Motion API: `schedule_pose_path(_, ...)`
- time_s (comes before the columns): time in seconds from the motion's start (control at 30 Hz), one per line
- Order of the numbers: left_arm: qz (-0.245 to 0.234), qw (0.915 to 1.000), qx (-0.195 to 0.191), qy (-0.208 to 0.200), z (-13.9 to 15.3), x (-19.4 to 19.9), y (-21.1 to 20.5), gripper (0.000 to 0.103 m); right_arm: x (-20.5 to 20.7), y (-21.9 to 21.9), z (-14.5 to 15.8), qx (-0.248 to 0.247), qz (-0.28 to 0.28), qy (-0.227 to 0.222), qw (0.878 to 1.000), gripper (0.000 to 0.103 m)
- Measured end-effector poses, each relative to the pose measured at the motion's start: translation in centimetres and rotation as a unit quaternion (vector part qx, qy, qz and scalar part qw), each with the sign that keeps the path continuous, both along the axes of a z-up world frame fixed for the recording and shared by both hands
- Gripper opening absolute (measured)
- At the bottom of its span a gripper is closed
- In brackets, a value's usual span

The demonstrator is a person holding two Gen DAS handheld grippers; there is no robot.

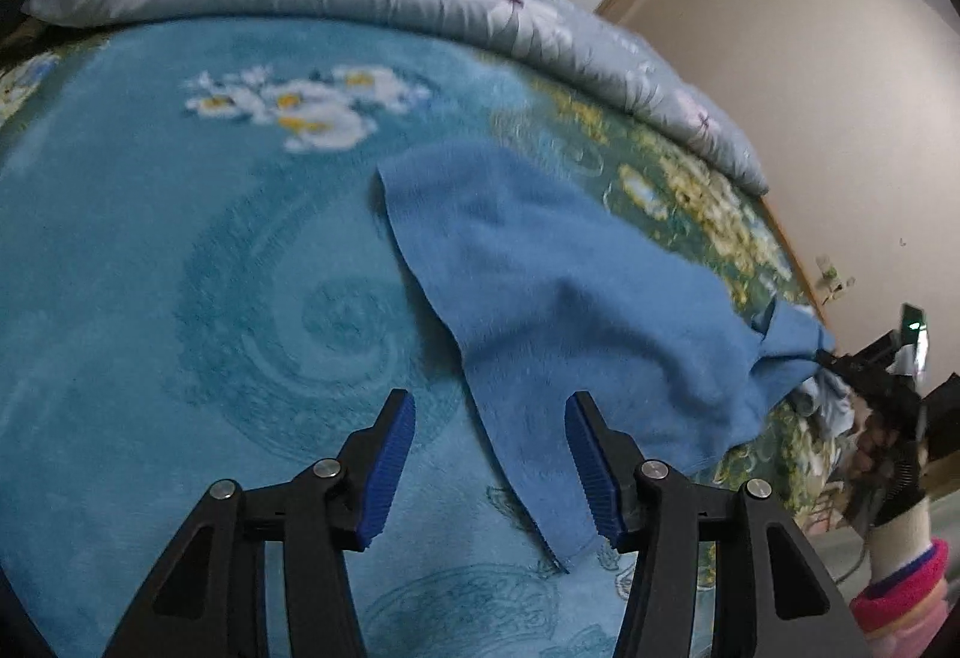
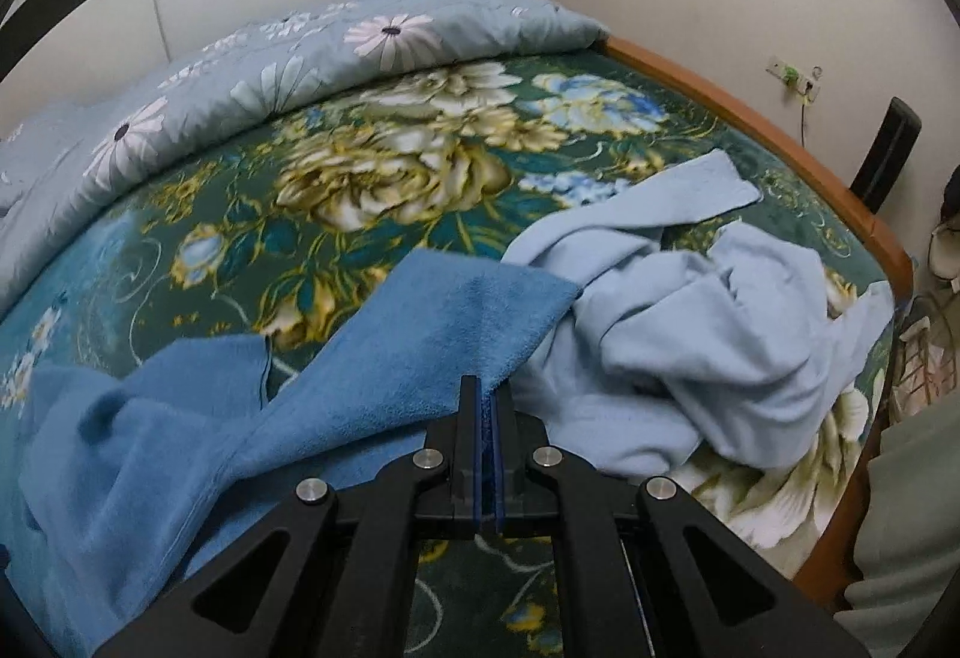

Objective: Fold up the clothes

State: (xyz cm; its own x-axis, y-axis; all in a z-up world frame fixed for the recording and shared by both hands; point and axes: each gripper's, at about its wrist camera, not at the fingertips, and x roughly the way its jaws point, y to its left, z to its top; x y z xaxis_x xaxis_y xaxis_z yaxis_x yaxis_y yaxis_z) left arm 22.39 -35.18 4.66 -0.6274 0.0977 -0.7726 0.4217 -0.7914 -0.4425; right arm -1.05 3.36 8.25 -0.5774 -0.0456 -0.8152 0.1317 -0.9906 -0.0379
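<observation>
A blue towel point(image 1: 576, 298) lies spread on the floral bed blanket point(image 1: 180, 268). My left gripper point(image 1: 489, 466) is open just above the bed, with the towel's near corner between its blue pads, not gripped. My right gripper point(image 2: 487, 394) is shut on the blue towel point(image 2: 432, 334) at its edge and holds that part lifted. It also shows at the right edge of the left wrist view point(image 1: 864, 370), pinching the towel's far corner. A crumpled pale blue garment point(image 2: 690, 322) lies on the bed just right of my right gripper.
A folded grey-blue floral quilt point(image 2: 270, 76) lies along the far side of the bed. The bed's wooden rim point(image 2: 780, 130) runs along the right, next to the wall. A dark chair back point(image 2: 888, 154) stands beyond it.
</observation>
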Motion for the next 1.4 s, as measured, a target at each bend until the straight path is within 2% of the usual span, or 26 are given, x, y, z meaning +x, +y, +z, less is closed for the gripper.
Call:
schedule_pose_path(0.1,-0.013,0.9996,-0.017,-0.018,-0.6,-1.1,1.3,0.056,0.8,0.2,0.5,-0.006,0.01,-0.004,1.0,0.012)
schedule_pose_path(0.17,-0.03,0.9991,-0.019,-0.024,-1.0,-1.6,2.2,0.056,1.7,1.0,0.9,-0.018,0.004,0.003,1.0,0.039)
schedule_pose_path(0.2,-0.041,0.9986,-0.018,-0.027,-1.2,-1.9,2.8,0.056,2.2,1.2,1.1,-0.024,0.004,0.008,1.0,0.042)
schedule_pose_path(0.27,-0.06,0.9974,-0.019,-0.034,-1.6,-2.3,3.9,0.056,3.8,1.3,1.7,-0.046,0.022,0.019,0.999,0.042)
schedule_pose_path(0.33,-0.079,0.9957,-0.023,-0.042,-2.0,-2.7,5.2,0.056,5.1,0.2,1.5,-0.074,0.072,0.008,0.995,0.042)
schedule_pose_path(0.43,-0.1,0.9927,-0.039,-0.057,-2.8,-3.3,6.9,0.056,7.0,-3.1,-0.3,-0.12,0.154,-0.039,0.98,0.042)
schedule_pose_path(0.57,-0.105,0.9893,-0.084,-0.057,-2.8,-3.3,8.4,0.054,8.9,-7.7,-3.0,-0.171,0.23,-0.094,0.953,0.042)
schedule_pose_path(0.63,-0.096,0.9908,-0.079,-0.053,-2.5,-3.1,7.8,0.054,9.6,-9.6,-4.0,-0.185,0.249,-0.11,0.944,0.042)
schedule_pose_path(0.77,-0.078,0.9936,-0.068,-0.044,-2.0,-2.8,6.5,0.054,10.8,-12.4,-5.8,-0.187,0.271,-0.142,0.934,0.042)
schedule_pose_path(0.87,-0.065,0.9954,-0.06,-0.038,-1.6,-2.5,5.5,0.054,11.2,-13.0,-6.2,-0.194,0.273,-0.152,0.93,0.042)
schedule_pose_path(0.93,-0.056,0.9967,-0.05,-0.032,-1.4,-2.3,4.9,0.054,11.1,-13.2,-5.8,-0.209,0.273,-0.154,0.926,0.04)
schedule_pose_path(1.0,-0.047,0.9976,-0.044,-0.025,-1.1,-2.1,4.4,0.054,10.8,-13.4,-4.9,-0.22,0.274,-0.145,0.925,0.024)
schedule_pose_path(1.03,-0.044,0.9978,-0.045,-0.022,-0.9,-2.1,4.2,0.054,10.5,-13.8,-4.3,-0.218,0.271,-0.137,0.927,0.012)
schedule_pose_path(1.07,-0.04,0.998,-0.045,-0.018,-0.8,-2.1,4.1,0.054,10.0,-14.1,-3.7,-0.216,0.27,-0.133,0.929,0.009)
schedule_pose_path(1.4,-0.019,0.9989,-0.043,-0.002,0.0,-1.7,2.7,0.056,5.4,-18.6,4.7,-0.23,0.27,-0.051,0.934,0.007)
